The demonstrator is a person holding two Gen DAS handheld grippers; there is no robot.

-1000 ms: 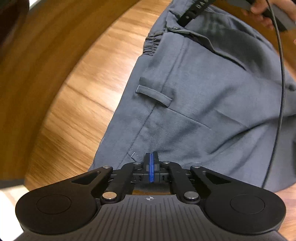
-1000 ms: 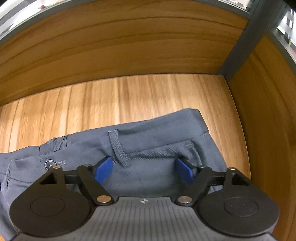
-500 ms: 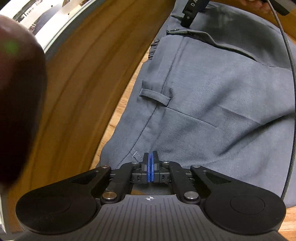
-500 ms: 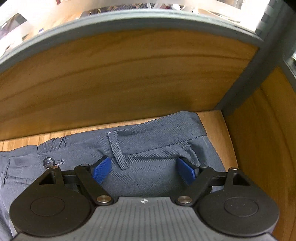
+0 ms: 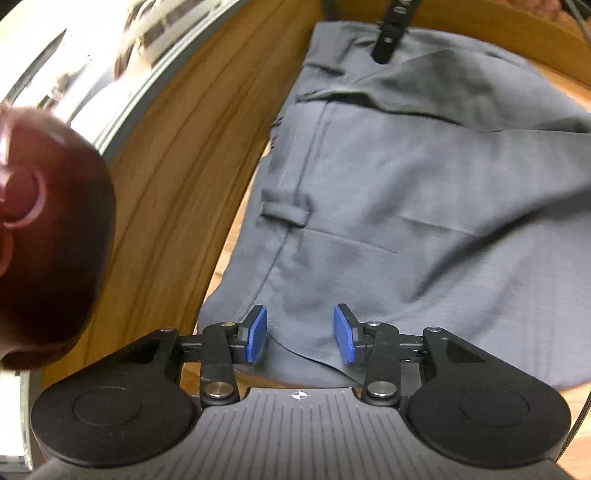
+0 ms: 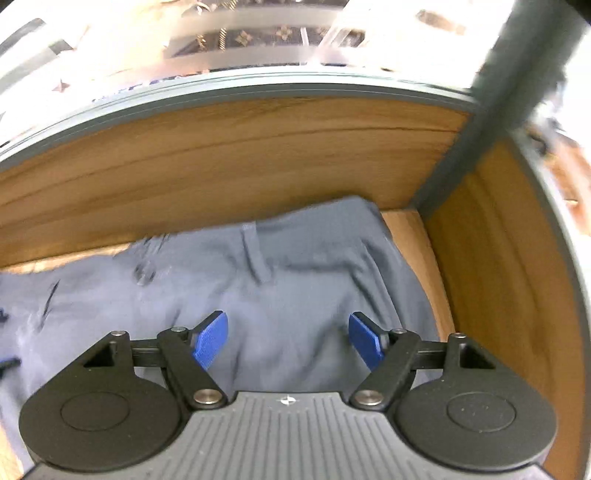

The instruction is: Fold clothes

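Two grippers point down at smooth grey woven trousers (image 5: pixel 388 206): the left gripper (image 5: pixel 300 339) opening its blue ribbed pads, the right gripper (image 6: pixel 288 341) narrowing from wide; neither pinches cloth. Trousers lie on a wood-grain tray (image 6: pixel 221 162).

Hardly any writing can be read here. In the left wrist view a black strap (image 5: pixel 392 31) hangs down over the top edge of the grey trousers (image 5: pixel 424 206) and bears pale letters, but they are cut off by the frame and too blurred to spell out. A small round crosshair mark (image 5: pixel 299 395) stands on the ribbed grey body of the left gripper, and the same mark (image 6: pixel 287 400) stands on the right gripper's body. In the right wrist view, beyond the wooden wall, a dark surface with a repeating pale flower-and-star pattern (image 6: pixel 258 37) shows, smeared by motion; no brand name on it is legible.
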